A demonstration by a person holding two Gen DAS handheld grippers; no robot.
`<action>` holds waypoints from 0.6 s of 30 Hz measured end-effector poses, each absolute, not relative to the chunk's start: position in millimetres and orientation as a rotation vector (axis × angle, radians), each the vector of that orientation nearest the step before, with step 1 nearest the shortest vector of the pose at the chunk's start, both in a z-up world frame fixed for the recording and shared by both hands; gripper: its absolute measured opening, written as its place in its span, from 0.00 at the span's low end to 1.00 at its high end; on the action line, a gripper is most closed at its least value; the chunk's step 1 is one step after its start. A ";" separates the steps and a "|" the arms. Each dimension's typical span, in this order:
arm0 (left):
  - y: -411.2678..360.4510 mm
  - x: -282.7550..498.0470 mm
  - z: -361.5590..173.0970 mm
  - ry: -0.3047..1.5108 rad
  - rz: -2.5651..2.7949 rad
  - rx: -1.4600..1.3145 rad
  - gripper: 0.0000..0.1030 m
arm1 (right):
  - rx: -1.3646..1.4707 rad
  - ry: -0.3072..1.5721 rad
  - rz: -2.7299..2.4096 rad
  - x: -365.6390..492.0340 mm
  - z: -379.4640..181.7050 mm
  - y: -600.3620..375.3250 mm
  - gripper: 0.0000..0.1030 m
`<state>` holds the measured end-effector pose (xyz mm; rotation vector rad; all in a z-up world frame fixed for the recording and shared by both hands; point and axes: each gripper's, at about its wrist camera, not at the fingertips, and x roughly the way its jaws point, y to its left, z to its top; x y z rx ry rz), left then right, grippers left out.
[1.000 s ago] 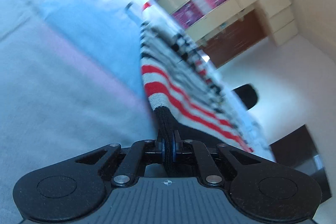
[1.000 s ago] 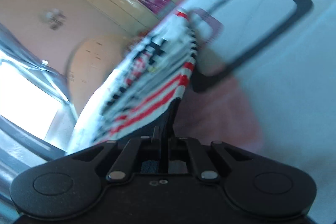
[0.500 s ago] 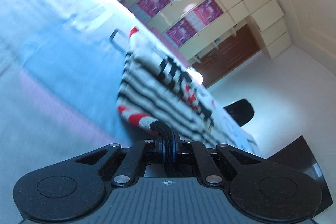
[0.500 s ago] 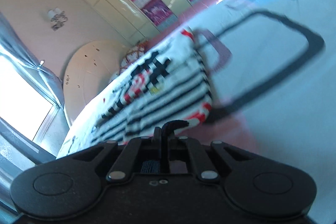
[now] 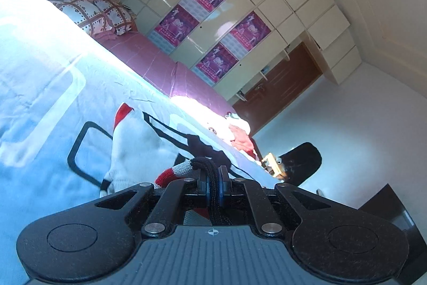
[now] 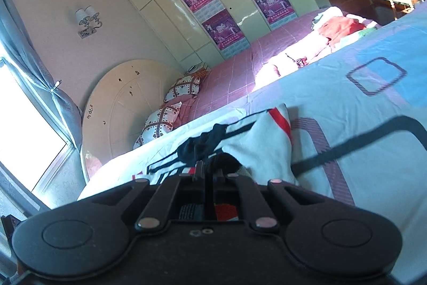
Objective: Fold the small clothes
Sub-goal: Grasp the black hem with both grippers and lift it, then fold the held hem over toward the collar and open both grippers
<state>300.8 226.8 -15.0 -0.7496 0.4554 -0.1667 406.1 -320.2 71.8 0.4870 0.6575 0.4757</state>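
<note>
A small knitted sweater (image 5: 138, 146), white with red and black stripes, lies on the bed cover (image 5: 40, 98). Its lower part is doubled over, so the plain white inside faces up, with a red cuff at the far end. My left gripper (image 5: 212, 172) is shut on the black ribbed hem, beside a red and grey band. In the right wrist view the same sweater (image 6: 261, 146) spreads out in front of my right gripper (image 6: 210, 167), which is shut on the other black hem corner. Both grippers hang above the garment and point slightly downward.
The bed cover (image 6: 360, 103) is pale blue with black and mauve rectangles. Beyond it are a pink sheet (image 6: 234, 71), patterned pillows (image 6: 184, 87), a round headboard (image 6: 120, 108) and a heap of other clothes (image 6: 339, 28). Cream wardrobes with posters (image 5: 213, 26) line the far wall.
Both grippers have risen and carried the hem forward over the sweater. The striped front that showed before is now folded under, and the white inside shows.
</note>
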 end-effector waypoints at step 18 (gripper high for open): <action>245.3 474.8 -88.9 0.687 -0.066 -0.782 0.11 | 0.698 0.883 0.478 597.5 -46.1 -305.5 0.14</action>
